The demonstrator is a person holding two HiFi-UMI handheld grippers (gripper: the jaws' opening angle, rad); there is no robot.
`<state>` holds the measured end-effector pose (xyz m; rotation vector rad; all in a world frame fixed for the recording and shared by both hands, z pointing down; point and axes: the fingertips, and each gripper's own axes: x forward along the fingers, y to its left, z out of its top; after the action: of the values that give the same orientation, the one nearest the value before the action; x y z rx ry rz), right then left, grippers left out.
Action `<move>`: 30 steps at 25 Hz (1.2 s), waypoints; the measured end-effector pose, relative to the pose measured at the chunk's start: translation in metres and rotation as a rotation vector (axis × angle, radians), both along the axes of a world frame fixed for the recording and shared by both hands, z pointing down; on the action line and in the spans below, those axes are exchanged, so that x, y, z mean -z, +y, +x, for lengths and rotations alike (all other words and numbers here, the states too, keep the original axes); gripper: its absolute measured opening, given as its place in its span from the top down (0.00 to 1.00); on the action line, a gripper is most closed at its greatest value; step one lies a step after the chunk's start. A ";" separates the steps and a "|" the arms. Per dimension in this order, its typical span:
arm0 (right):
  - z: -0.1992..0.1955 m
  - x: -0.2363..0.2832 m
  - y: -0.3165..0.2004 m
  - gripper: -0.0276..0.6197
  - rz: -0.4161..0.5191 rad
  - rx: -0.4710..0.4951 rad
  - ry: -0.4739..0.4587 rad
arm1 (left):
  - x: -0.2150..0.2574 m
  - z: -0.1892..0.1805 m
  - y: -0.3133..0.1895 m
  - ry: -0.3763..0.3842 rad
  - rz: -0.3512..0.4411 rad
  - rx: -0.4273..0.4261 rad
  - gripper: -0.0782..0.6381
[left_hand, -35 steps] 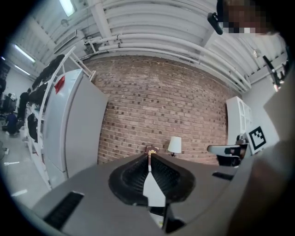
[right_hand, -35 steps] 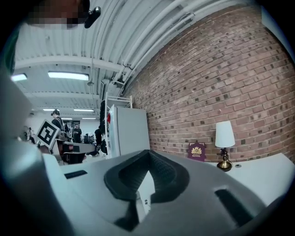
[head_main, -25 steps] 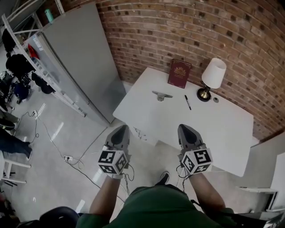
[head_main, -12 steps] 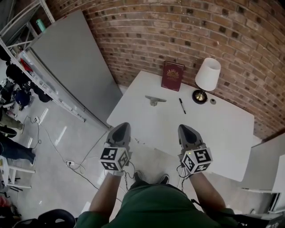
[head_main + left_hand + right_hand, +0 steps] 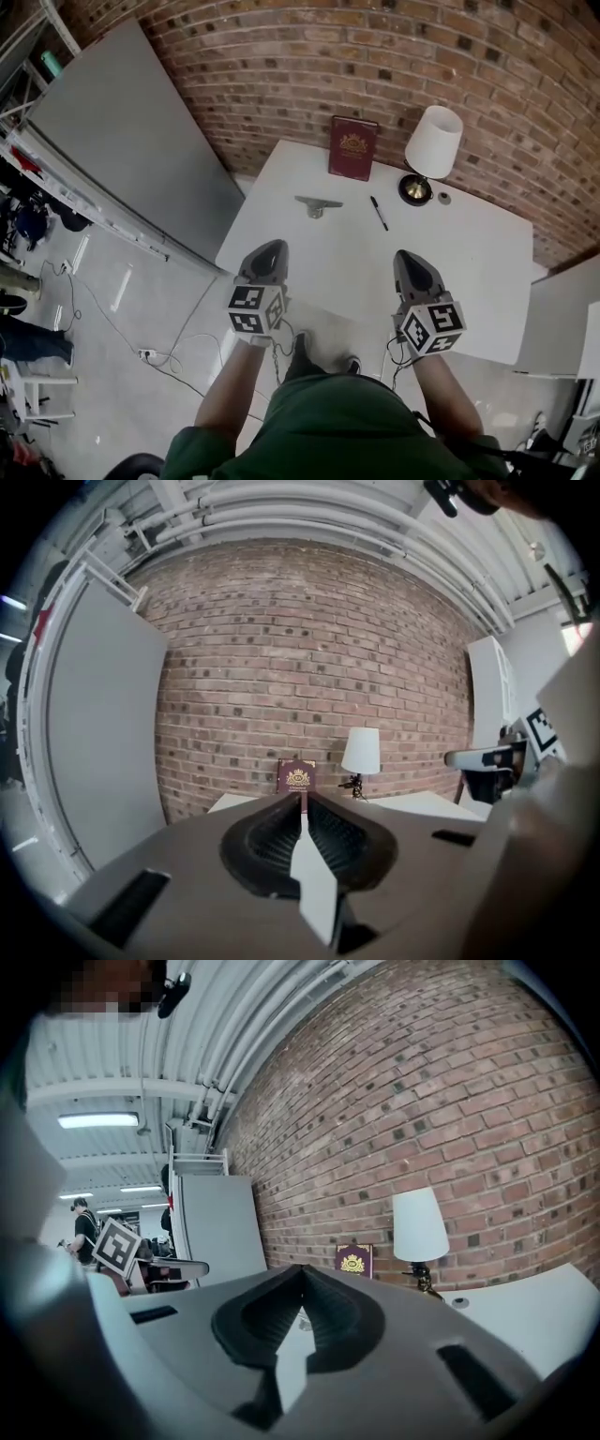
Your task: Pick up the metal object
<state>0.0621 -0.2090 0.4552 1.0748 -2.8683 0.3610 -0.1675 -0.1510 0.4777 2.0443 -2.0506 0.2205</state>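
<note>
Left claw [image 5: 266, 253] and right claw [image 5: 412, 262], both closed and empty, have drawn nearer the white table [image 5: 450, 253]. The flat grey metal object [image 5: 318, 205] lies untouched at upper centre of frame, likely soon within reach.

The metal object [image 5: 319, 204] is a small grey piece with a flat, elongated top bar and a short, rounder stub beneath its middle. It lies flat on the white table [image 5: 450, 253], with its long bar running roughly crosswise to the jaws. It sits well ahead of the left gripper [image 5: 271, 247], slightly to the right of that gripper's jaws. It is farther from the right gripper [image 5: 409, 256], ahead and left of its jaws, and neither touches it.
</note>
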 end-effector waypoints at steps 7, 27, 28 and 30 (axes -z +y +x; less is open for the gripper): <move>-0.023 0.001 -0.023 0.95 -0.013 -0.131 0.036 | -0.053 -0.027 -0.057 -0.146 -0.117 -0.188 0.87; -0.012 -0.022 -0.014 0.95 -0.100 -0.516 0.139 | -0.249 -0.047 -0.180 -1.039 -0.363 -0.759 0.71; -0.008 -0.023 -0.012 0.95 -0.105 -0.536 0.146 | -0.257 -0.046 -0.185 -1.043 -0.370 -0.771 0.71; 0.000 -0.025 -0.006 0.95 -0.114 -0.572 0.160 | -0.265 -0.042 -0.195 -1.058 -0.369 -0.783 0.71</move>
<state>0.0619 -0.2155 0.4800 1.7924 -2.3247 0.4311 -0.2095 -0.3464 0.7432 2.5884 -1.1775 1.9723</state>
